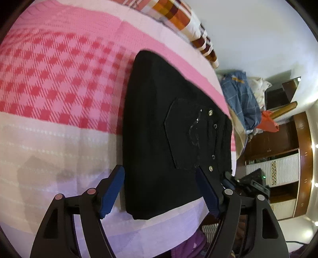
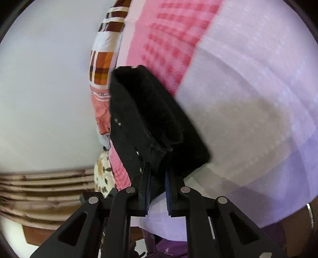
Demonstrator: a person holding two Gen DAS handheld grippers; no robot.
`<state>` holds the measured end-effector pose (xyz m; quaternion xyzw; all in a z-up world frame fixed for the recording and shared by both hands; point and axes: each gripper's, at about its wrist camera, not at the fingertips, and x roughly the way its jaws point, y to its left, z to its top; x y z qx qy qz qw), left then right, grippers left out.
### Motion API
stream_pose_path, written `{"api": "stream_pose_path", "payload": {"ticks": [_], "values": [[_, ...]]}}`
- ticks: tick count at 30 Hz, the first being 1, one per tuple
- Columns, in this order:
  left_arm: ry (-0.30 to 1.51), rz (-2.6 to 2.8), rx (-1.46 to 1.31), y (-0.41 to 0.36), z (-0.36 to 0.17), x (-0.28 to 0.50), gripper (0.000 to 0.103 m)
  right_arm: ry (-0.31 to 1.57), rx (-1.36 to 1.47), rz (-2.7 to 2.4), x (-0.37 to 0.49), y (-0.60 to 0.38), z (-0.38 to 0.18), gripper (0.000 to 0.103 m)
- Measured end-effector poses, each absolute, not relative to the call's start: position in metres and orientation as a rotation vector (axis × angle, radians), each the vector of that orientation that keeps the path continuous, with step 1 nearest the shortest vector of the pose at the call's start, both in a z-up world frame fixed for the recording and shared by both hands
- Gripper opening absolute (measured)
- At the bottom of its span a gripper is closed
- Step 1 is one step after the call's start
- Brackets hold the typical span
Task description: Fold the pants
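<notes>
Lying folded on a bed, a pair of black pants [image 1: 159,139] forms a thick rectangle on a pink and white checked bedspread [image 1: 59,79]. A back pocket with small metal studs faces up near one end.

From the left wrist view, the left hand-held gripper [image 1: 160,190] has its blue-padded fingers [image 1: 111,194] spread wide apart, one on each side of the near end of the pants, gripping nothing.

From the right wrist view, the right hand-held gripper [image 2: 158,190] is clamped on a corner of the pants [image 2: 151,119], its two fingers drawn close together with black cloth pinched between them. The folded layers show edge-on here.

An orange and brown patterned pillow [image 1: 178,13] lies at the far edge of the bed.
</notes>
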<state>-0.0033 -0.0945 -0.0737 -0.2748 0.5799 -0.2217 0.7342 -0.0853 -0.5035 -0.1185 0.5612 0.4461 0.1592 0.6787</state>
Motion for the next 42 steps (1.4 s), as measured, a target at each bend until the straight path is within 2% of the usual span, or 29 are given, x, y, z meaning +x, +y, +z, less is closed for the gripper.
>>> {"api": "stream_pose_path", "payload": {"ticks": [7,12,15,17,19,25,30,31,33,35,38,42], "values": [[1.263,-0.487,-0.560,-0.103,-0.070,-0.002,0.075,1.001,1.268,0.390,-0.076,-0.506,-0.122,0.012],[1.268,-0.480,-0.532,-0.109,-0.077,0.004,0.075,0.982,1.347,0.406,-0.081,-0.521,-0.130,0.019],[1.285,-0.480,-0.535,-0.111,-0.084,0.007,0.075,0.936,1.271,0.357,-0.086,-0.538,-0.113,0.031],[1.286,-0.481,-0.539,-0.112,-0.085,0.007,0.075,0.916,1.242,0.346,-0.085,-0.547,-0.104,0.045],[1.285,-0.483,-0.533,-0.114,-0.085,0.008,0.075,0.918,1.215,0.343,-0.081,-0.550,-0.099,0.051],[1.286,-0.481,-0.533,-0.113,-0.085,0.008,0.075,1.005,1.178,0.391,-0.063,-0.530,-0.107,0.060],[1.299,-0.481,-0.525,-0.117,-0.086,0.006,0.075,1.021,1.170,0.387,-0.056,-0.523,-0.110,0.063],[1.301,-0.481,-0.524,-0.118,-0.087,0.006,0.075,1.030,1.131,0.380,-0.055,-0.520,-0.107,0.061],[1.304,-0.482,-0.517,-0.121,-0.088,0.006,0.075,1.058,1.056,0.362,-0.052,-0.514,-0.103,0.041],[1.304,-0.480,-0.515,-0.121,-0.089,0.007,0.075,1.054,1.067,0.372,-0.052,-0.515,-0.104,0.029],[1.304,-0.480,-0.518,-0.122,-0.088,0.007,0.076,1.018,1.131,0.412,-0.058,-0.518,-0.100,0.024],[1.307,-0.485,-0.514,-0.127,-0.087,0.009,0.076,1.006,1.135,0.403,-0.068,-0.521,-0.101,0.022]]}}
